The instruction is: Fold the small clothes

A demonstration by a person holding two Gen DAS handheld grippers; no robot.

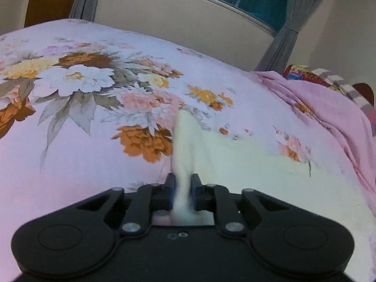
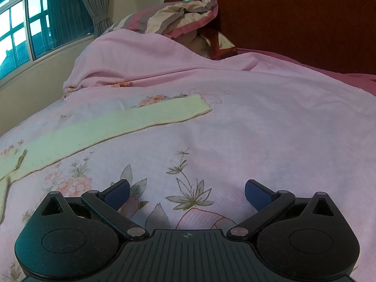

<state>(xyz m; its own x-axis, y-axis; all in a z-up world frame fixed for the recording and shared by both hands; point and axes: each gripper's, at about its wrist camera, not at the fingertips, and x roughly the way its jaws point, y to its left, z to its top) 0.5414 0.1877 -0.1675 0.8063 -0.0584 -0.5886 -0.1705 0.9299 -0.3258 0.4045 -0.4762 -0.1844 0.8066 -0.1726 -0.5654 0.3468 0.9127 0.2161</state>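
1. Two grippers work over a bed with a floral bedspread (image 1: 70, 141), and only one has hold of anything. The left gripper (image 1: 183, 188) is clamped on a raised ridge of the cream garment (image 1: 246, 162); the blue pads press on the cloth from both sides, and the pinched strip stands up toward twelve o'clock in the left wrist view.

2. The rest of that garment lies flat on the bedspread, running from the pinch toward three o'clock in the left wrist view. Its near edges are blurred, so I cannot tell which part of it is gripped.

3. In the right wrist view the cream garment (image 2: 112, 127) shows as a long band with a ribbed end. Its long axis runs from eight o'clock up to about one o'clock, and the ribbed end lies near twelve o'clock, well apart from the right gripper (image 2: 186, 193).

4. The right gripper has its jaws wide apart with nothing between them, hanging over bare bedspread (image 2: 258, 129). The left hand is clearly the nearer one to the cloth.

5. My reading is that the fold turns on carrying the pinched part along the garment's long axis toward the ribbed end, which lies to the left gripper's three o'clock side.

6. Both grippers tilt downward toward the bed. A striped pillow (image 2: 174, 16) sits against the headboard (image 2: 293, 18), clear of the work.
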